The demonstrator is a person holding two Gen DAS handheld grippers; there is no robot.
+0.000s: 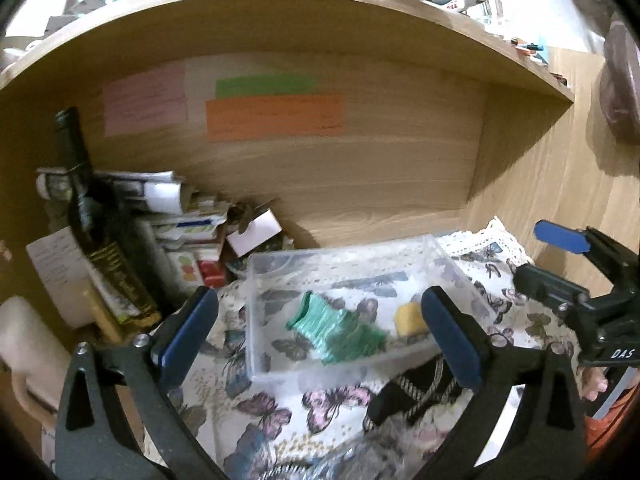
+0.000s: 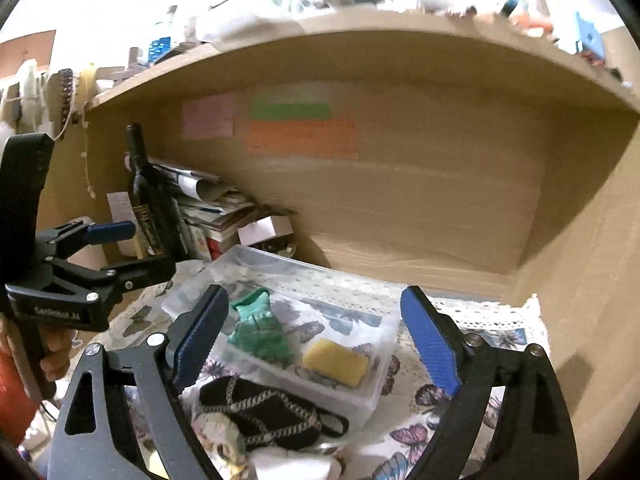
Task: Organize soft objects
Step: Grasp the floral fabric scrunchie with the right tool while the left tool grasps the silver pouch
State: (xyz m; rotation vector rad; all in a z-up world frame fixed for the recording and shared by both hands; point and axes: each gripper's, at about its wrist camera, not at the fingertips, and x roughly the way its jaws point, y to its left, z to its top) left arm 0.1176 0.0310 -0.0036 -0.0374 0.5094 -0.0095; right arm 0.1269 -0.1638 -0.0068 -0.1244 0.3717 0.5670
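Both claws were spread wide and empty. The right gripper (image 2: 316, 340) sat over the near end of the clear bin (image 2: 384, 384), left gripper (image 1: 320, 336) alongside at much the same height.

Bin already held two soft items: green knit cloth (image 2: 260, 334) and yellow sponge (image 2: 335, 362), lying side by side, apart.

Remaining loose item: black patterned cloth (image 2: 272, 414), outside the bin, touching its near wall, on the butterfly tablecloth (image 2: 404, 436). Relative to the right gripper it lay just below and slightly toward the left finger, nearly centred in the gap. Long axis ran roughly across the gap, tilted down toward the right finger. From the left gripper it sat low and off toward the right finger (image 1: 452, 336), partly behind it.

My read: the right hand was better placed; a short drop and a small rotation so the fingers close across the narrow width.

Hard to make out: the cloth's near end merged with a pale, blurred bundle at the frame bottom, so I couldn't tell whether it was one item or two. What garment it was remained unclear.
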